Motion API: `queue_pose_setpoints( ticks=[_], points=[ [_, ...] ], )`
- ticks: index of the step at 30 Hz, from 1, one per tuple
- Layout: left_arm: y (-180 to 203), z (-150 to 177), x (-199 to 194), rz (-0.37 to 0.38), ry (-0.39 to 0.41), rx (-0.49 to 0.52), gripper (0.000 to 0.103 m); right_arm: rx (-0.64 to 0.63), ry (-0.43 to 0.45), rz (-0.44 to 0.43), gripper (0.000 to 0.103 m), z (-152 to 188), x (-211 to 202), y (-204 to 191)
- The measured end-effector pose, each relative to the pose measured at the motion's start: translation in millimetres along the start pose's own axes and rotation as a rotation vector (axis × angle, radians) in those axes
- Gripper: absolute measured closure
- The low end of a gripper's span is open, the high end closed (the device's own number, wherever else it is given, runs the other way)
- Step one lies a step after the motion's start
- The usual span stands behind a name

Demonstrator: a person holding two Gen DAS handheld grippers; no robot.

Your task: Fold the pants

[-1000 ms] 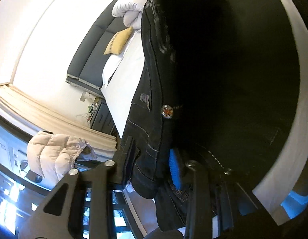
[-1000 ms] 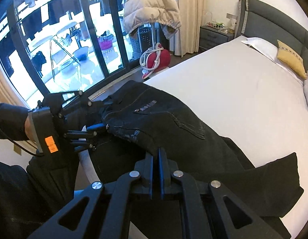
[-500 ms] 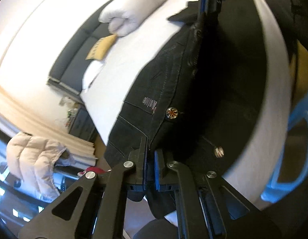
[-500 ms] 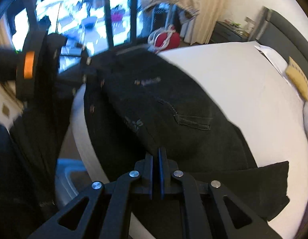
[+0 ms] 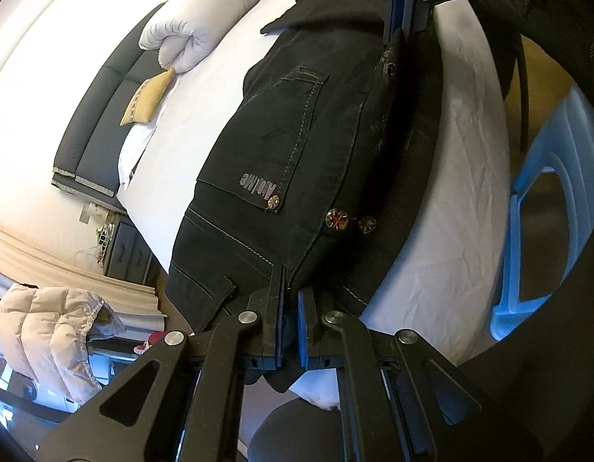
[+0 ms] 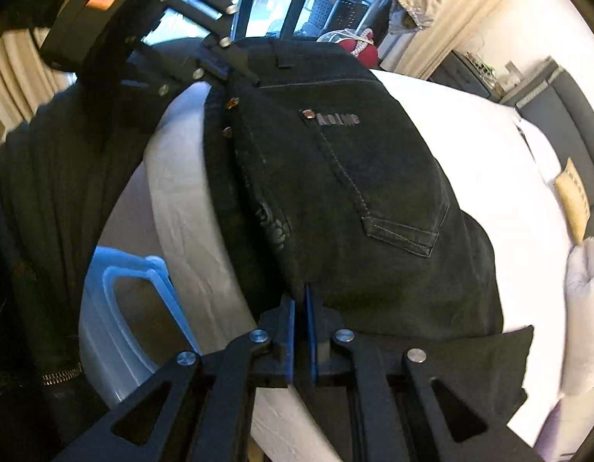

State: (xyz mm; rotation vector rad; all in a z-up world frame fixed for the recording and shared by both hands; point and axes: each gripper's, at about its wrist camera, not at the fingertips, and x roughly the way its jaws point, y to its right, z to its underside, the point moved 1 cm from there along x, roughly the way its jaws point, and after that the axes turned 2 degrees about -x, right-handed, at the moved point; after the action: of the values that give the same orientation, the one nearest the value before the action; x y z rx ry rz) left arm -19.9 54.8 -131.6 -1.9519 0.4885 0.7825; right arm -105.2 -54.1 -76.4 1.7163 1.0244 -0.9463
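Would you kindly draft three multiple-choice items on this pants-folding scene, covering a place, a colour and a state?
1. Where do the black pants lie?
A on the white bed
B on the floor
C on a chair

2. What colour is the small cushion near the headboard?
A red
B yellow
C green

3. How is the left gripper?
A wide open
B out of view
C shut on the pants

Answers:
1 A, the cloth spreads over the sheet.
2 B, it shows mustard yellow beside the white pillow.
3 C, its pads pinch the waistband edge.
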Motion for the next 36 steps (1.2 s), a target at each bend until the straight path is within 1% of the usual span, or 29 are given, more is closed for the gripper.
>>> queue_pose_setpoints(
  ticks=[2,4,9,11,13,16,19,20,21,23,24,25,28,29,30,31,32,33,34,35,36],
  points=[
    [5,-1,-8,0.003,0.002,0.003,0.099,-0.012,-0.006,0.006,0.096,0,-1,-4],
    [6,3,-7,0.005,0.004,0.012,0.099,-0.009,-0.005,0.002,0.096,1,-3,-6],
    [12,1,0,-0.001,-0.002,0.057,0.099,0.009,-0.012,-0.002,0.096,3,-4,-2],
    [12,1,8,-0.002,-0.009,0.061,0.098,0.013,-0.017,-0.006,0.095,5,-1,-5],
    [15,1,10,-0.019,-0.012,0.081,0.097,0.011,-0.032,-0.005,0.095,5,6,-7],
    [18,4,10,-0.034,-0.025,0.125,0.095,-0.008,-0.053,0.023,0.094,3,15,-11],
    [14,9,10,-0.016,-0.072,0.152,0.092,0.005,-0.059,0.029,0.094,1,19,-10],
    [11,12,8,-0.007,-0.084,0.161,0.091,0.013,-0.058,0.028,0.094,1,19,-9],
    [8,15,7,0.006,-0.101,0.17,0.086,0.023,-0.056,0.026,0.093,1,19,-8],
    [3,21,3,0.03,-0.133,0.192,0.084,0.04,-0.051,0.023,0.093,0,18,-9],
    [-1,23,2,0.044,-0.162,0.189,0.08,0.045,-0.051,0.024,0.092,1,18,-9],
    [-6,26,1,0.067,-0.191,0.179,0.08,0.047,-0.05,0.026,0.092,2,18,-10],
    [-26,37,-3,0.141,-0.262,0.12,0.08,0.062,-0.048,0.029,0.09,3,18,-9],
    [-33,40,-5,0.137,-0.281,0.104,0.08,0.065,-0.047,0.03,0.09,3,18,-10],
    [-41,40,-7,0.118,-0.281,0.08,0.08,0.067,-0.044,0.03,0.089,3,18,-10],
    [-51,37,-8,0.107,-0.274,0.031,0.08,0.075,-0.041,0.027,0.088,2,18,-9],
    [-67,27,-10,0.111,-0.25,-0.068,0.08,0.084,-0.039,0.024,0.087,2,18,-9],
    [-75,19,-11,0.117,-0.224,-0.129,0.08,0.092,-0.037,0.021,0.085,4,18,-9],
    [-86,4,-13,0.139,-0.167,-0.238,0.08,0.099,-0.034,0.016,0.081,4,18,-8],
    [-92,-10,-13,0.178,-0.111,-0.332,0.08,0.108,-0.029,0.005,0.077,3,17,-8],
    [-95,-23,-10,0.219,-0.068,-0.401,0.08,0.118,-0.022,-0.01,0.068,3,17,-7]
  ],
)
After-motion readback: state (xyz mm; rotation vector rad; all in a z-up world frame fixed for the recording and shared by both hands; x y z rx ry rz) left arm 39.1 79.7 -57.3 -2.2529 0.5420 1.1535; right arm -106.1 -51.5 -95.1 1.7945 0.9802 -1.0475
